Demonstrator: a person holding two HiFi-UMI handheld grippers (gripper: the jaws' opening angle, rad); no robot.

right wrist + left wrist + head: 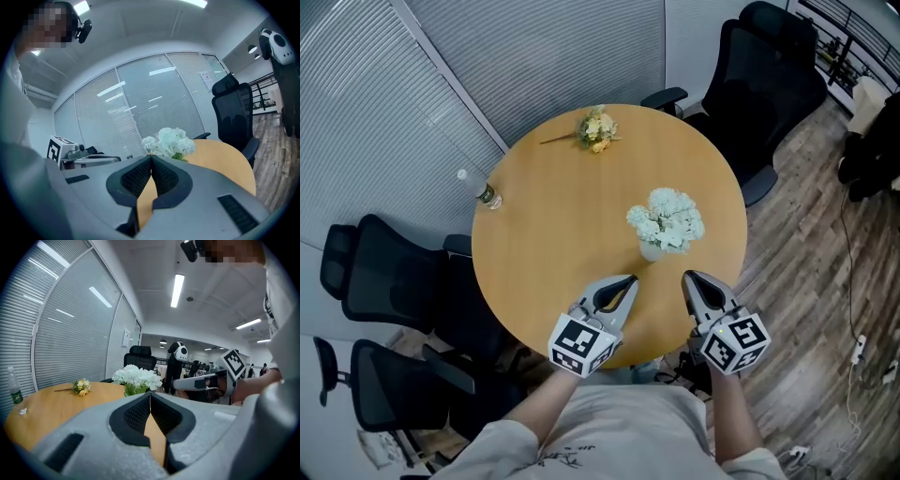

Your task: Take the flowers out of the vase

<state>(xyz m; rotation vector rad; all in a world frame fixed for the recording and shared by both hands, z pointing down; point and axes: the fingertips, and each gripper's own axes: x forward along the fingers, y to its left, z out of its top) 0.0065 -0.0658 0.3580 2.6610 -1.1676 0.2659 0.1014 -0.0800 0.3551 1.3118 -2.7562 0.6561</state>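
Head view: the vase (651, 250) is almost wholly hidden under the white flowers (667, 218); you see only a sliver of it below the blooms. It stands on the round wooden counter (553, 234), towards the right edge and the near side. Your left gripper (626, 280) and right gripper (689, 277) sit over the near edge, one either side of the vase and just short of it, not touching it. A yellow posy (595, 128) lies near the far edge, and a bottle (483, 190) stands at the left edge. The middle of the counter is bare. Slatted blinds (412, 103) close off the far left, black office chairs (370, 272) crowd the left and far right, and wood floor (811, 262) shows on the right.

Left gripper view: your jaws are pressed together with nothing between them, only counter wood showing through below. They block the vase; the flowers rise just above them. The bottle is squeezed against the left of the picture. The right gripper reaches in from the right, beside the blooms.

Right gripper view: these jaws are also fully closed and empty. The flowers stand straight ahead, the vase again hidden. The counter's right edge curves away with open floor and a chair beyond.
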